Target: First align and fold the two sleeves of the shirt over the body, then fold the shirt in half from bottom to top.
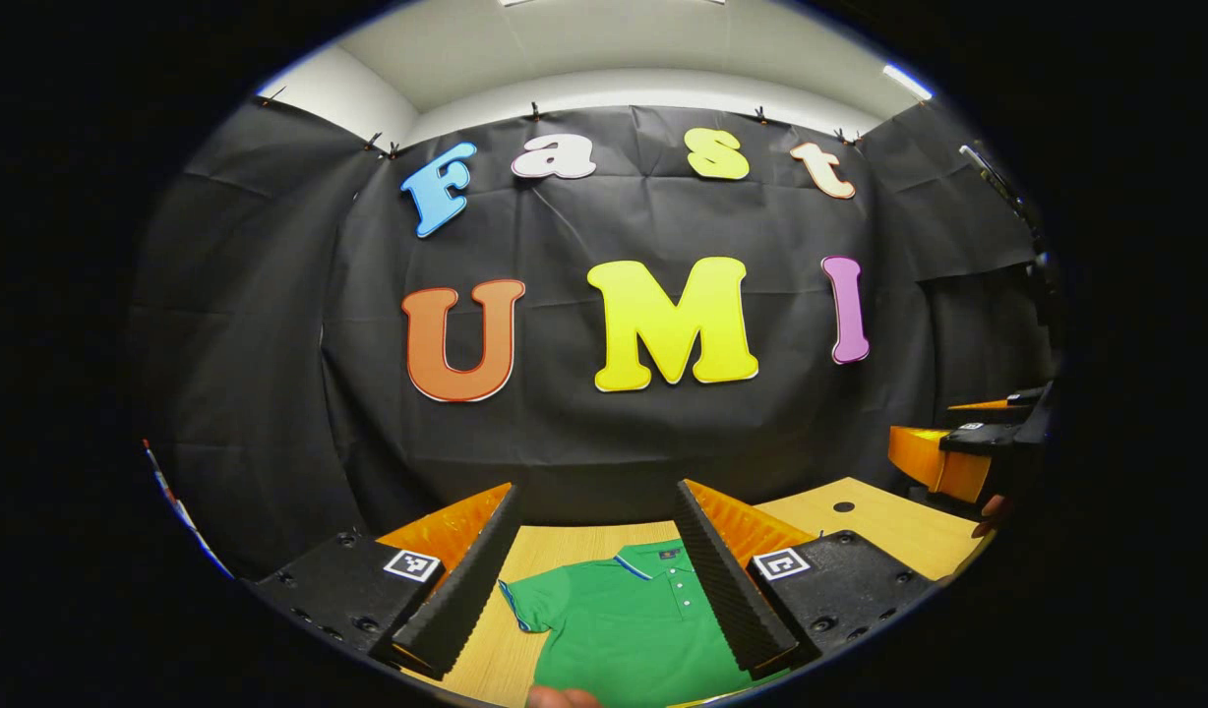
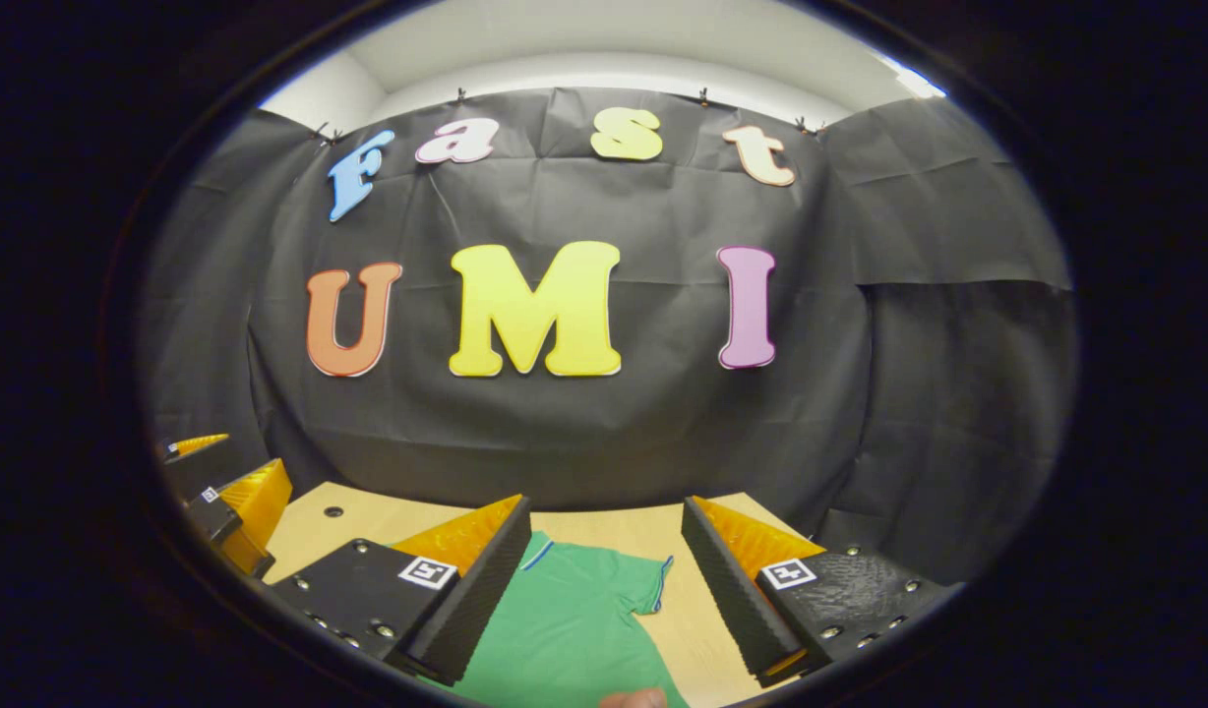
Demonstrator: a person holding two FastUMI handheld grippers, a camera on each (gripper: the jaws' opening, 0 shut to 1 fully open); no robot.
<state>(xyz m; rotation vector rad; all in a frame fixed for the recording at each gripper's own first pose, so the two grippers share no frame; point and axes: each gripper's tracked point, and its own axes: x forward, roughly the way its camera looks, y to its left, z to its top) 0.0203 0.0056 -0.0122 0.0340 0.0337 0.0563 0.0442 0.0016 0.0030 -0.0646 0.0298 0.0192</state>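
Nearest us in the left gripper view, the left gripper (image 1: 598,575) stands with its fingers spread wide and nothing between them; in the right gripper view the right gripper (image 2: 604,590) is just as wide apart and just as empty. Both hang above the shirt (image 1: 632,629) without touching it.

Just beyond the fingers, the green shirt lies flat on the wooden table (image 1: 889,526), collar towards the far wall. Its left sleeve (image 1: 527,602) sticks out to the side in the left gripper view, and its right sleeve (image 2: 643,582) does the same in the right gripper view, so we judge neither sleeve fold has begun.

What could go wrong, in our judgement: a pinch that takes only the top layer, or that also takes the body cloth beneath, would drag the whole shirt and skew the fold. Unequal pulls from the two sides could leave the sleeves misaligned.

We see no containers on the table, so nothing is held in any.

Farther off, at the right edge of the left gripper view, the right gripper appears beside the table.
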